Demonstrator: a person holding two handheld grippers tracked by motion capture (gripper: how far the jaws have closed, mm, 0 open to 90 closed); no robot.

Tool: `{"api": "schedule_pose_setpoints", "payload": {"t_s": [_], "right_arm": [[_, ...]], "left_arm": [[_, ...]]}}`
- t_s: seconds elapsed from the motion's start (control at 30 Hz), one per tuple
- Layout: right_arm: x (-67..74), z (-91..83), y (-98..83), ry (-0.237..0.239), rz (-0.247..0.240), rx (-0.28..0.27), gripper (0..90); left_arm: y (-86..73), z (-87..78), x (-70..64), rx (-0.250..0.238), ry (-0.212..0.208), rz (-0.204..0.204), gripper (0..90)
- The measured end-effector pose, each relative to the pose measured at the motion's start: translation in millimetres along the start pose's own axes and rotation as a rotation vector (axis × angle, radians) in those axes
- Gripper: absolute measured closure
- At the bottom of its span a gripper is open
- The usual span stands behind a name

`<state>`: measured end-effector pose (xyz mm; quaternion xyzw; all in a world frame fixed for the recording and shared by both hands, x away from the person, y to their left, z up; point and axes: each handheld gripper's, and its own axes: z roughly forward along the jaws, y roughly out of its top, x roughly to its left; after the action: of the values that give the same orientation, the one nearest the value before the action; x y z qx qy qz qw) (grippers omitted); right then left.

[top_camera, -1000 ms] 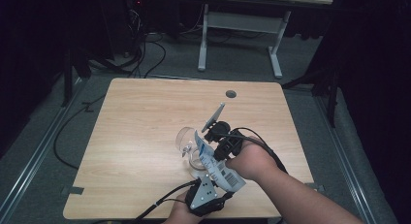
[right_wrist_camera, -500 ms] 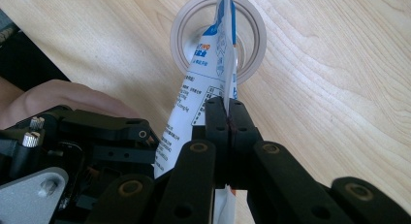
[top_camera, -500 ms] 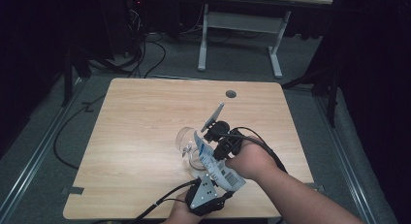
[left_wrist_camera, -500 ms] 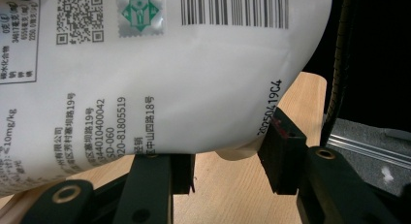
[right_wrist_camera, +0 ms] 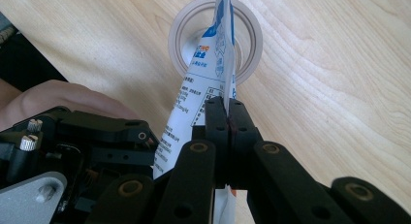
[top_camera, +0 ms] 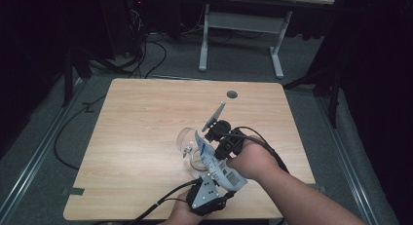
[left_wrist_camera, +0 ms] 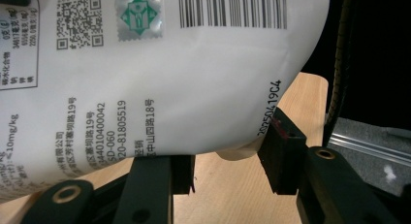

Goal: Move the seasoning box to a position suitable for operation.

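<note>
Left gripper view: white pouch (left_wrist_camera: 160,73), barcode, black print.

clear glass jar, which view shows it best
The right gripper view: the clear glass jar shows its round mouth, the white printed pouch dipping in. The high view shows it small; in the left gripper view I cannot make it out.
</note>
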<state>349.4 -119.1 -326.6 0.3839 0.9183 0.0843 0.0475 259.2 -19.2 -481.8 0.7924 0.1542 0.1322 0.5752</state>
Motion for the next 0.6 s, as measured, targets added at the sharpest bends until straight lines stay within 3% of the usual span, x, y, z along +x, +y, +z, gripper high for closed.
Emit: {"api": "schedule_pose_setpoints", "payload": {"t_s": [0.1,0.23,0.33,0.47,0.6], "right_arm": [[0.8,-1.6,1.4,0.001,0.018,0.001,90.0],[-0.4,-1.1,2.9,-0.005,0.001,0.003,90.0],[1.3,-1.0,3.7,-0.001,0.025,0.013,90.0],[-0.2,1.1,3.7,-0.003,-0.004,0.007,90.0],[0.6,1.4,3.8,-0.005,0.005,0.009,90.0]], "left_arm": [[0.7,-0.1,1.6,-0.003,0.000,-0.002,61.3],[0.0,0.4,2.1,-0.008,-0.003,-0.009,61.3],[-0.7,-0.2,2.3,-0.009,-0.004,-0.010,61.3],[-1.1,-0.6,2.3,-0.006,-0.011,-0.016,61.3],[-1.6,-0.6,2.5,-0.007,-0.011,-0.017,61.3]]}}
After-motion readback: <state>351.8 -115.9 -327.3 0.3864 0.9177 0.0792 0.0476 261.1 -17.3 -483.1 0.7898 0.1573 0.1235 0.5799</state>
